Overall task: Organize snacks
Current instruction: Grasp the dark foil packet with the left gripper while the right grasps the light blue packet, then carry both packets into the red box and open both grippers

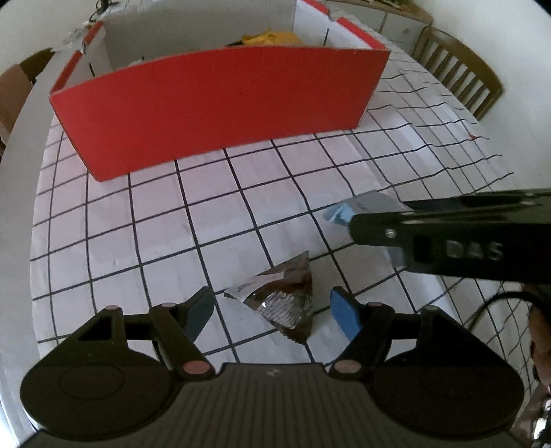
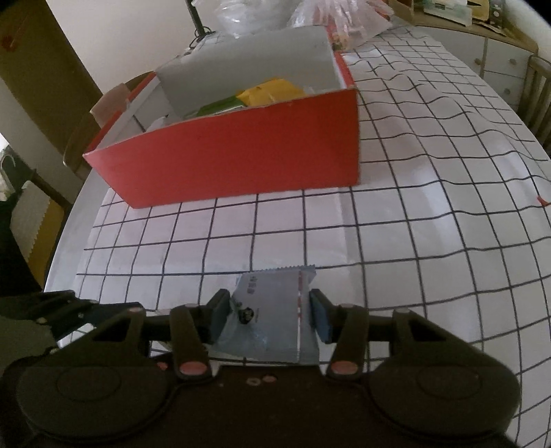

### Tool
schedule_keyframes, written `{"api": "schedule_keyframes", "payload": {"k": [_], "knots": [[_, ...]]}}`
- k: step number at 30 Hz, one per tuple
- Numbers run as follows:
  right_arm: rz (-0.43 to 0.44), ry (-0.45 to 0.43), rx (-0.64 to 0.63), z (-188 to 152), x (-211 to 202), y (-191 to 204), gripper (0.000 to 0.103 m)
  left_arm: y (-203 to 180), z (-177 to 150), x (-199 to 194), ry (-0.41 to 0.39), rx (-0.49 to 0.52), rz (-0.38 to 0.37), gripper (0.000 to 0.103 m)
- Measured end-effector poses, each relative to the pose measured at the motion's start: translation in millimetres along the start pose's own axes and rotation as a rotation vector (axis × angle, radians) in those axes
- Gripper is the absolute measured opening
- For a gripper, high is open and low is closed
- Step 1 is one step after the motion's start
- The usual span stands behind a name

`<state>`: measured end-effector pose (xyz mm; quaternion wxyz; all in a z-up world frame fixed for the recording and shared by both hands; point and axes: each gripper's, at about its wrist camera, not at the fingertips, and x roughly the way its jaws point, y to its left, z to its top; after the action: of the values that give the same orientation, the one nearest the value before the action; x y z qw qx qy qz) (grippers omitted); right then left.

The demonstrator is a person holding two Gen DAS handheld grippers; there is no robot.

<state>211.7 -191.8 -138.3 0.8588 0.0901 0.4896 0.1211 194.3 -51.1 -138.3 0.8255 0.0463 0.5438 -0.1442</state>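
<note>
On the checked tablecloth lies a brown and silver triangular snack packet. My left gripper stands open around it, with a small gap between the packet and each blue pad. A light blue snack packet is held off the cloth, and my right gripper is shut on its two sides. In the left wrist view that right gripper reaches in from the right with the blue packet in it. Behind stands a red box, open at the top, holding a yellow packet and a green one.
A wooden chair stands at the table's far right and another chair at the left behind the box. Clear plastic bags lie behind the box. A white cabinet is at the back right. The table's rounded edge runs along the left.
</note>
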Motion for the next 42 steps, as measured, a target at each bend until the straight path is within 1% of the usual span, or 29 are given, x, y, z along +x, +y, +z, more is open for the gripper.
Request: {"api": "schedule_keyframes", "payload": {"k": [2, 4, 8, 15, 23, 26, 33, 42], "knots": [[0.006, -0.004, 0.001, -0.8, -2.7, -2.4, 0.048, 1.6, 1.3, 4.9, 0.016, -0.017, -0.004, 0.061], [0.01, -0.008, 0.0, -1.1, -3.6, -2.8, 0.048, 3.1, 1.5, 8.0, 0.026, -0.029, 0.0, 0.058], [0.019, -0.009, -0.004, -3.5, -4.9, -3.7, 0.048, 4.5, 1.1, 7.8, 0.01, -0.041, 0.012, 0.045], [0.023, -0.019, -0.015, -5.2, -10.3, -2.9, 0.048, 9.4, -2.2, 2.6, -0.007, -0.075, 0.016, 0.044], [0.032, -0.055, -0.021, -2.2, -27.3, 1.9, 0.048, 23.2, 3.1, -27.3, -0.064, -0.131, -0.005, 0.044], [0.03, -0.083, -0.025, 0.5, -37.1, 4.9, 0.048, 28.3, 9.9, -40.7, -0.092, -0.153, -0.006, 0.044], [0.012, -0.167, -0.061, 18.5, -61.7, 17.2, 0.048, 36.5, 29.5, -76.7, -0.179, -0.185, 0.027, 0.044], [0.013, -0.25, -0.121, 48.0, -80.9, 34.9, 0.048, 41.7, 59.2, -110.5, -0.278, -0.167, 0.055, 0.044]]}}
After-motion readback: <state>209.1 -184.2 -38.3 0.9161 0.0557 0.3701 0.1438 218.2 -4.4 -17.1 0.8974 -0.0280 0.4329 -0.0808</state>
